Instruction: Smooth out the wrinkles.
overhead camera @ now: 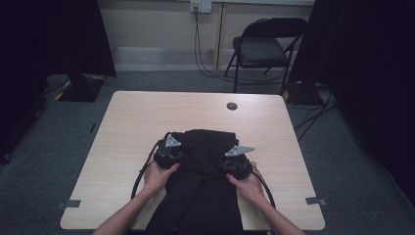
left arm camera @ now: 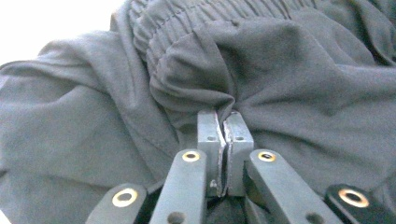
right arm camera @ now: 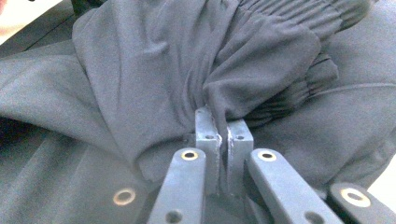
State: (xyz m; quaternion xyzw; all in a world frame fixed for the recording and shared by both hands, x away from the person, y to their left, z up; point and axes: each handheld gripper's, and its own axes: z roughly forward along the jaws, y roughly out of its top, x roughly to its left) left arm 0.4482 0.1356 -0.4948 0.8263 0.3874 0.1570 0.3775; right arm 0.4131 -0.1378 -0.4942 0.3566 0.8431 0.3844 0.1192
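Observation:
A black garment [overhead camera: 203,181] with a gathered elastic waistband [left arm camera: 187,23] lies on the near half of the table and hangs over its front edge. My left gripper [overhead camera: 169,155] is at the garment's left side. Its jaws are shut on a pinch of the dark cloth [left arm camera: 196,84], which bunches up just past the tips. My right gripper [overhead camera: 236,164] is at the garment's right side, shut on a fold of the same cloth [right arm camera: 243,70]. A hand holds each gripper from the near side.
The light wooden table [overhead camera: 147,117] has a round cable hole [overhead camera: 232,106] near its far edge. A black folding chair [overhead camera: 264,46] stands beyond the table. Tape marks [overhead camera: 316,200] sit at the near corners. Cables run over the grey floor at the right.

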